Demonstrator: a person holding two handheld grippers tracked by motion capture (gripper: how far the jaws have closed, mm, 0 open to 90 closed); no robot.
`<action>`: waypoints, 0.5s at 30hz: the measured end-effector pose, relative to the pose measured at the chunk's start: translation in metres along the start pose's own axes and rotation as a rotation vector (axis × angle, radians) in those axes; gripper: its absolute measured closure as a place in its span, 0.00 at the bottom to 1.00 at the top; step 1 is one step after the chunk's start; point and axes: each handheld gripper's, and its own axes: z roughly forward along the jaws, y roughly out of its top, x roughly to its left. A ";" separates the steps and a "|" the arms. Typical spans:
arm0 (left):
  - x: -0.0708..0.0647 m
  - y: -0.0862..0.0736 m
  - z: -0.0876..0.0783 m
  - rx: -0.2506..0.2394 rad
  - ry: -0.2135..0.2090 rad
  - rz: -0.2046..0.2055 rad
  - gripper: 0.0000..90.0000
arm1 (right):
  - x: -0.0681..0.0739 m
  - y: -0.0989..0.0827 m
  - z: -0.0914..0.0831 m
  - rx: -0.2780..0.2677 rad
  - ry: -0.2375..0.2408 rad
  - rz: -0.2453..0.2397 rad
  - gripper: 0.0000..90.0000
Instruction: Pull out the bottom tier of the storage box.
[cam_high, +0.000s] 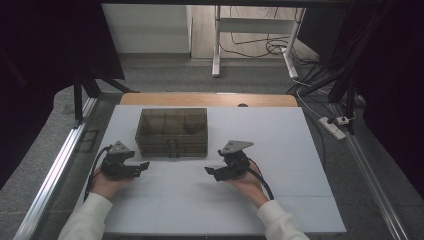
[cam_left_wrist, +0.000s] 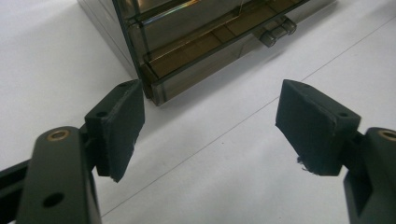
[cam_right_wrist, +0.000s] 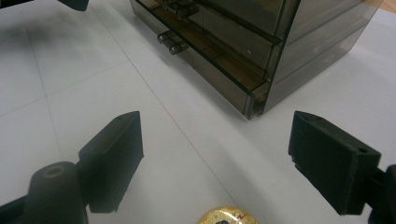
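Observation:
A smoky see-through drawer box (cam_high: 171, 131) stands on the white table top (cam_high: 280, 145), its drawer fronts facing me. My left gripper (cam_high: 142, 166) lies low on the table at the box's front left corner, jaws wide apart with nothing between them. In the left gripper view the left gripper (cam_left_wrist: 210, 126) points at that corner of the box (cam_left_wrist: 196, 42). My right gripper (cam_high: 210, 172) sits near the front right corner, also open and holding nothing. The right gripper (cam_right_wrist: 215, 149) faces the box (cam_right_wrist: 243, 42) and its small drawer handles (cam_right_wrist: 172, 42). A small round golden object (cam_right_wrist: 226, 215) lies on the table just below its jaws.
A wooden desk edge (cam_high: 210, 99) runs behind the white top. A metal rail (cam_high: 60, 160) borders the left side. On the floor to the right lie a power strip (cam_high: 334, 127) and cables. White table surface stretches in front of the box.

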 end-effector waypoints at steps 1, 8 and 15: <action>0.000 0.000 0.001 0.003 0.002 0.002 0.28 | 0.000 0.000 0.001 0.000 0.000 0.001 0.21; 0.002 0.001 0.007 0.017 0.011 0.002 0.29 | -0.002 0.002 0.006 0.001 -0.001 0.006 0.24; 0.005 0.001 0.010 0.013 0.017 -0.005 0.31 | -0.006 0.003 0.014 0.013 -0.015 0.010 0.32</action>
